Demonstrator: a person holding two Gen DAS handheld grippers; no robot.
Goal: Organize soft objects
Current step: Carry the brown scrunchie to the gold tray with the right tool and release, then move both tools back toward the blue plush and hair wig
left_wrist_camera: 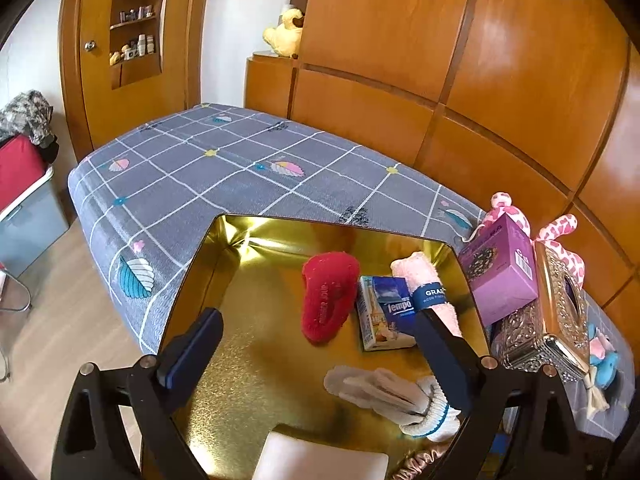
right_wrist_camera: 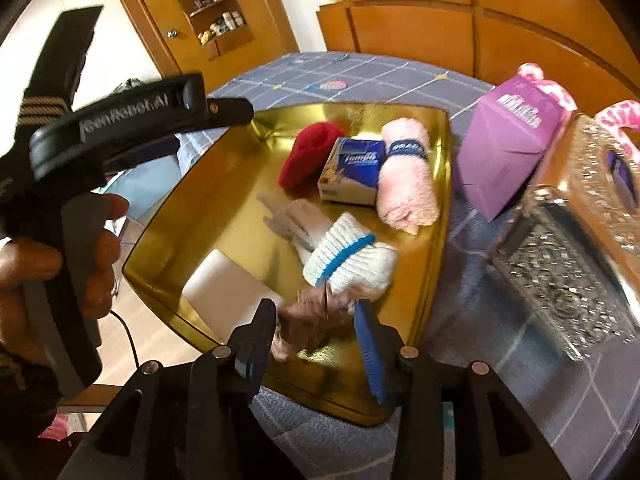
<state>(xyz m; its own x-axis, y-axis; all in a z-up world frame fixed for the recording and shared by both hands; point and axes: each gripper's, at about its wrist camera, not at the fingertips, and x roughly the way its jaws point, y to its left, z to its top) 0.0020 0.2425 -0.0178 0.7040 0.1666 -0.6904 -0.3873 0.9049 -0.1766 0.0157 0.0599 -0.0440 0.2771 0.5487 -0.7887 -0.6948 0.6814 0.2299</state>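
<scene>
Right wrist view is showing the right gripper (right_wrist_camera: 316, 336) parted around a blurred pink satin scrunchie (right_wrist_camera: 308, 316), pads apparently not pressing. Left gripper (left_wrist_camera: 316, 344) is hovering wide open above the gold tray (left_wrist_camera: 256, 360), the white gloves (left_wrist_camera: 396, 396) lying between its fingers.

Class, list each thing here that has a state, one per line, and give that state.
Gold tray: on the bed, holding soft items.
Pink towel: rolled, banded.
White gloves: bundled.
Tissue pack: sealed.
Left gripper: open, empty.
Right gripper: open around pinkish fabric.

A home bedroom: patterned bedsheet (left_wrist_camera: 224, 168), wooden wardrobe (left_wrist_camera: 460, 60), knick-knack shelves (left_wrist_camera: 134, 20), plush toy (left_wrist_camera: 285, 34).
</scene>
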